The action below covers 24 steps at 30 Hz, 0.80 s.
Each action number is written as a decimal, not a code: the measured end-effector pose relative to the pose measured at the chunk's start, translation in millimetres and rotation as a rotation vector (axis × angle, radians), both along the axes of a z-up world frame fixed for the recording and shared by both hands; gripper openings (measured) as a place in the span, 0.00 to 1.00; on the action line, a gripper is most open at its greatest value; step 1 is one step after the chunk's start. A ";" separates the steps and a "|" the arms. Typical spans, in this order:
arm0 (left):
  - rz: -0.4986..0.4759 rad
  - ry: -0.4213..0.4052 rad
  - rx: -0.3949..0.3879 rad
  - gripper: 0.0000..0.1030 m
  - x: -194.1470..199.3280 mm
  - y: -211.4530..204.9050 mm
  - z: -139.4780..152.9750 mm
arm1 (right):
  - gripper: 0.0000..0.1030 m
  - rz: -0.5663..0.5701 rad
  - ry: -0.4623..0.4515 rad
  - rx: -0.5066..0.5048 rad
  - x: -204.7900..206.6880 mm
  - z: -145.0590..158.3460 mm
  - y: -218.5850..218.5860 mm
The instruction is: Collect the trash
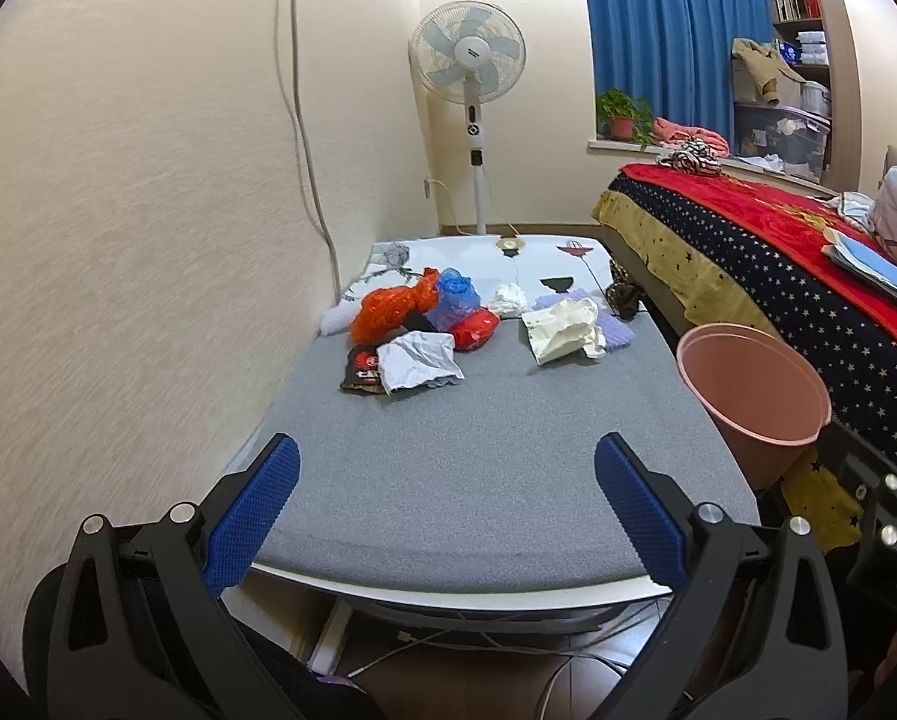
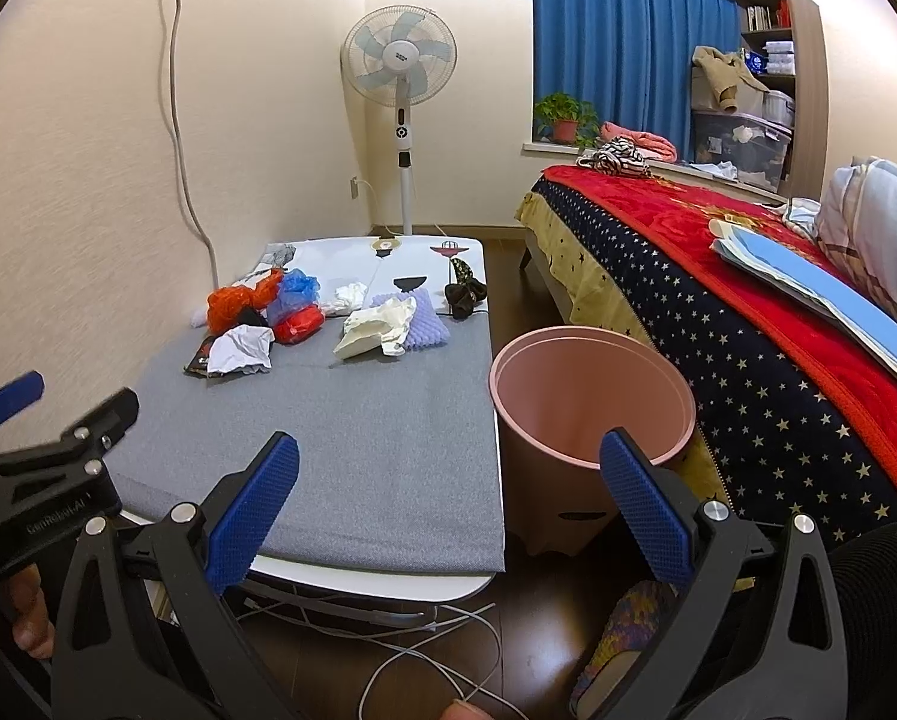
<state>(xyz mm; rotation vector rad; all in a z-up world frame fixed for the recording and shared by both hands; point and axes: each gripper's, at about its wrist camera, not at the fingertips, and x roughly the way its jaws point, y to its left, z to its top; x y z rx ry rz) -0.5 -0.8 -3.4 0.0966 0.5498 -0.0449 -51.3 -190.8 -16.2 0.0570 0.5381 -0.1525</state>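
Both hand-held grippers [image 1: 447, 468] [image 2: 449, 468] gape wide, empty; crumpled trash [image 1: 415, 360] beyond.

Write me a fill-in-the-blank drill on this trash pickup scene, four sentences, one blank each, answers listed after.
1. The pink bin beside the table contains ____.
2. The crumpled white paper lies partly on top of a ____ wrapper printed in red.
3. Both the left gripper and the right gripper have their jaws ____.
4. The orange plastic bag sits on the side of the grey mat nearest the ____.

Missing words: nothing; black; open; wall
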 end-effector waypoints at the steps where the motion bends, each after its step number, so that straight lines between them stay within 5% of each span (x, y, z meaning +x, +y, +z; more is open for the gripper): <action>1: -0.009 0.012 -0.009 0.93 0.2 0.2 -0.5 | 0.95 -0.004 -0.010 0.002 -1.0 2.9 -1.3; 13: 0.015 -0.015 -0.020 0.93 37.5 21.3 35.2 | 0.95 -0.011 -0.137 0.030 44.2 60.5 -25.1; 19: 0.044 -0.053 -0.075 0.93 99.6 35.1 57.3 | 0.95 0.014 -0.088 0.050 123.9 67.8 -40.2; 24: 0.039 -0.077 -0.090 0.93 168.1 37.1 49.9 | 0.95 -0.116 -0.129 -0.042 201.9 56.5 -48.6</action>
